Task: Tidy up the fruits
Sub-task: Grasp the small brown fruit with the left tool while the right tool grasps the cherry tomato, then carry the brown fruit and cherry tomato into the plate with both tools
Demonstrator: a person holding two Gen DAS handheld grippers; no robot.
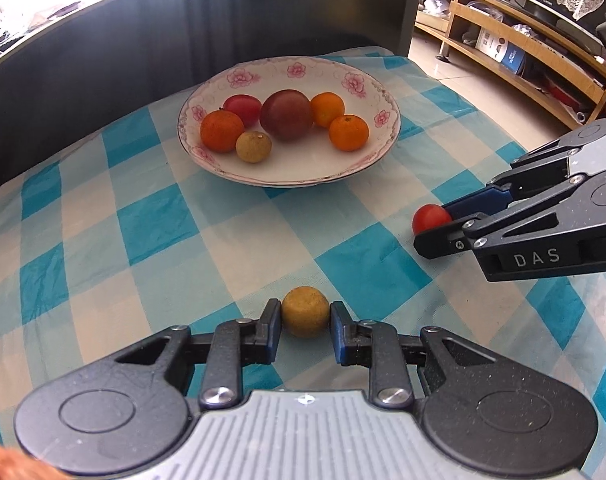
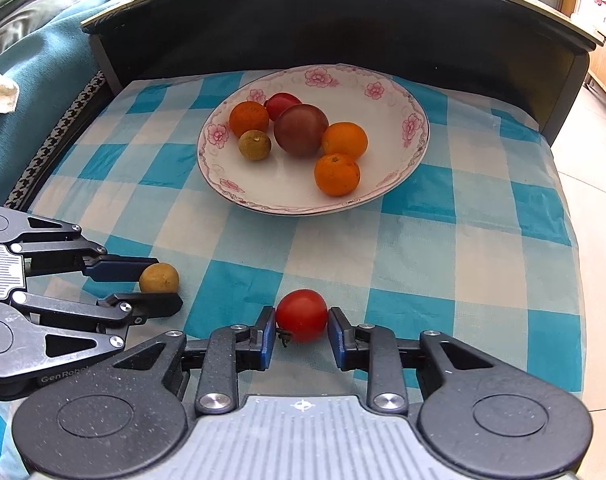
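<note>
A white flowered plate (image 1: 287, 172) (image 2: 271, 196) on the blue-checked cloth holds several fruits: oranges, a red tomato, a dark purple fruit and a small tan one. Near the cloth's front edge a tan round fruit (image 1: 305, 316) (image 2: 159, 278) rests on the cloth, and my left gripper (image 1: 305, 308) (image 2: 167, 282) is shut on it, pads touching both sides. To its right a small red tomato (image 2: 301, 320) (image 1: 429, 218) also sits on the cloth, with my right gripper (image 2: 301, 312) (image 1: 433, 226) shut on it.
A dark curved panel (image 1: 103, 60) rises right behind the plate. A teal sofa (image 2: 31, 80) borders the table's left side. On the right the cloth drops off to tiled floor (image 2: 595, 160), with wooden shelves (image 1: 503, 52) beyond.
</note>
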